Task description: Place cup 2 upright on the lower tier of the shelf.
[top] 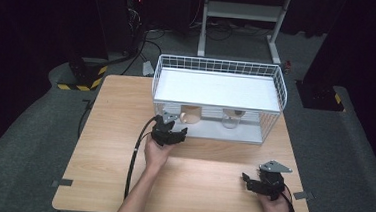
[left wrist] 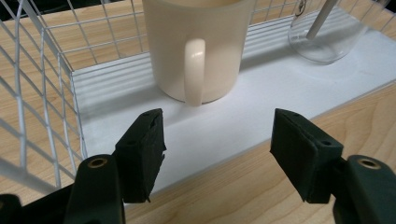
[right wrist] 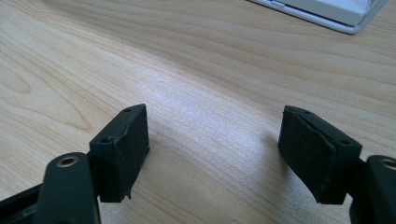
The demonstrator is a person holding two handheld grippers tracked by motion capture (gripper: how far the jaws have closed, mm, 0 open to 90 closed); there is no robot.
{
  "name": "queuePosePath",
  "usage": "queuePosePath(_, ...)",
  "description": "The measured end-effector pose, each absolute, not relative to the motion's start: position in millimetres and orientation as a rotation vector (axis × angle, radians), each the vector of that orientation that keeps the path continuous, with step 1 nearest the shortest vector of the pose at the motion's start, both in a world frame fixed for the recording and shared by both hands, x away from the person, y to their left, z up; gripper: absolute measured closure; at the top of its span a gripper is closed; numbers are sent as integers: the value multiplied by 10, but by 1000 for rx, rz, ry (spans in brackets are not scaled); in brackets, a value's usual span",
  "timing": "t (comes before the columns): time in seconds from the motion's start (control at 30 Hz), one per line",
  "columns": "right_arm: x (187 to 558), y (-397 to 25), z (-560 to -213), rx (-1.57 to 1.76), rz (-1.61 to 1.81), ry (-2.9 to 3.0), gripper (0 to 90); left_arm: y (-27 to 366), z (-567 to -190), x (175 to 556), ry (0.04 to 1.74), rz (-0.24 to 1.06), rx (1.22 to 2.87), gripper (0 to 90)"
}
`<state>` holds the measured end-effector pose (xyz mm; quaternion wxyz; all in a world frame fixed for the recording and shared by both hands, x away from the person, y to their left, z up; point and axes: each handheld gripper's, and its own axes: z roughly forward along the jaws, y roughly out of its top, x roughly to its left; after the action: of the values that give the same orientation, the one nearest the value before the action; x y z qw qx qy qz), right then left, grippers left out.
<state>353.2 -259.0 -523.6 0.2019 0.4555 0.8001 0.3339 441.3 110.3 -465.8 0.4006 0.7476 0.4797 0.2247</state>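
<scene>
Left gripper (top: 172, 133): held in the person's left hand (top: 155, 153), at the open front of the wire rack, pointing into its lower level. In the left gripper view (left wrist: 217, 149) its jaws stand wide apart with nothing between them.
Left gripper's aim: the cream mug sits straight ahead of the gap between the jaws, handle turned toward the camera; the jaw tips hang over the front edge of the rack's white floor and do not touch the mug.
Right gripper (top: 255, 185): held in the person's right hand (top: 276, 208), well apart from the rack, near the table's front right corner. In the right gripper view (right wrist: 212, 147) its jaws are spread wide over bare wood, gripping nothing.
Cream mug (left wrist: 198, 46): upright on the rack's lower floor, toward the rack's left end; seen in the high view (top: 191, 114) under the upper shelf.
Clear glass (left wrist: 327, 35): on the same floor, just right of the mug and apart from it, a white stick leaning inside it.
Wire rack (top: 219, 67): white, two levels, standing at the far middle of the table; its upper shelf is bare.
Table (top: 114, 131): light wood, dark floor around it.
</scene>
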Motion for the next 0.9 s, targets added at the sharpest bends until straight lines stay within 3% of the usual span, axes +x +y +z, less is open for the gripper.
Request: queuePosePath(0.9,3533,-2590,-5236,1272,933,2234,247,1287,-4532,4199,1202,549,1850,335)
